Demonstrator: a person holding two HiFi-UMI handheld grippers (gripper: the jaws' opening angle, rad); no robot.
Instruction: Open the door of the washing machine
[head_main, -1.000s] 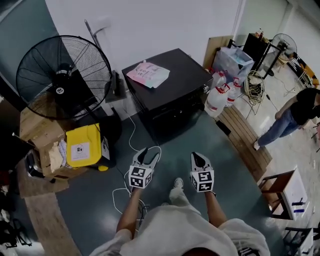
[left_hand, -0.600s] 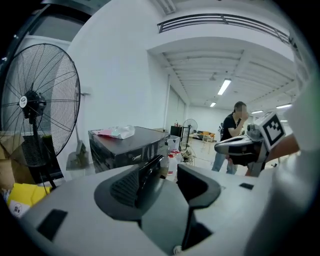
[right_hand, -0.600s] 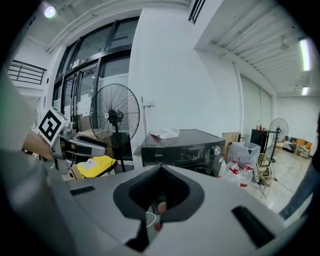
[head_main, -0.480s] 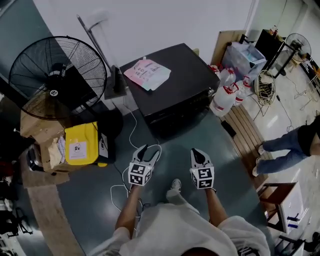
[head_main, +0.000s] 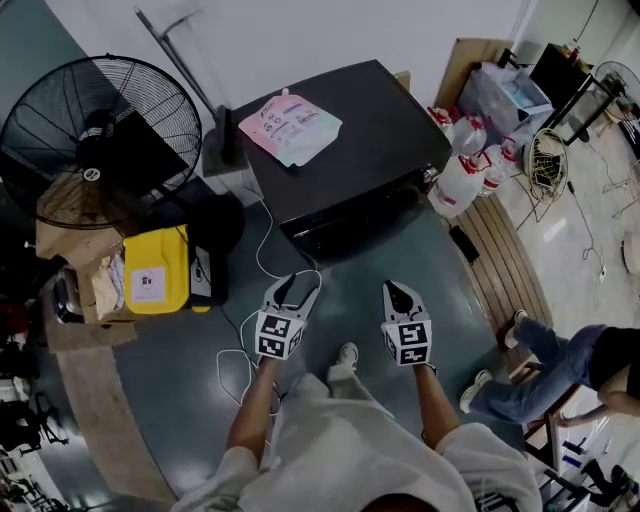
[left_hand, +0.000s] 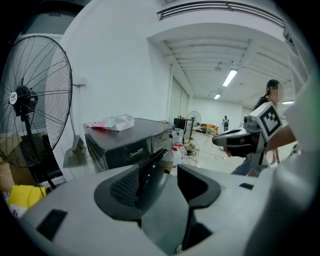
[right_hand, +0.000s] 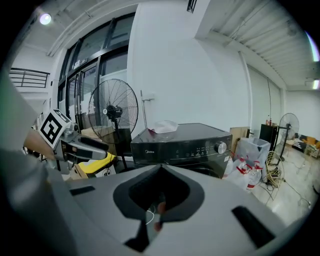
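Observation:
The black front-loading washing machine (head_main: 345, 150) stands against the white wall, with a pink and white plastic bag (head_main: 290, 128) on its lid. Its door faces me and looks closed; the control panel and knob (right_hand: 220, 147) show in the right gripper view. Both grippers hover over the dark floor a short way in front of it, touching nothing. My left gripper (head_main: 300, 284) is open with empty jaws, and the machine (left_hand: 130, 142) shows beyond it. My right gripper (head_main: 392, 290) is shut with its tips together (right_hand: 160, 167), aimed at the machine's front (right_hand: 185, 145).
A large black standing fan (head_main: 90, 140) and a yellow box (head_main: 155, 270) stand left of the machine. A white cable (head_main: 240, 350) loops over the floor by my feet. Water jugs (head_main: 465, 175) and wooden slats (head_main: 505, 260) lie to the right. Another person (head_main: 540, 370) is at lower right.
The washing machine sits higher and a little larger in the head view. The other person has walked from the upper right to the lower right. Both grippers kept their state.

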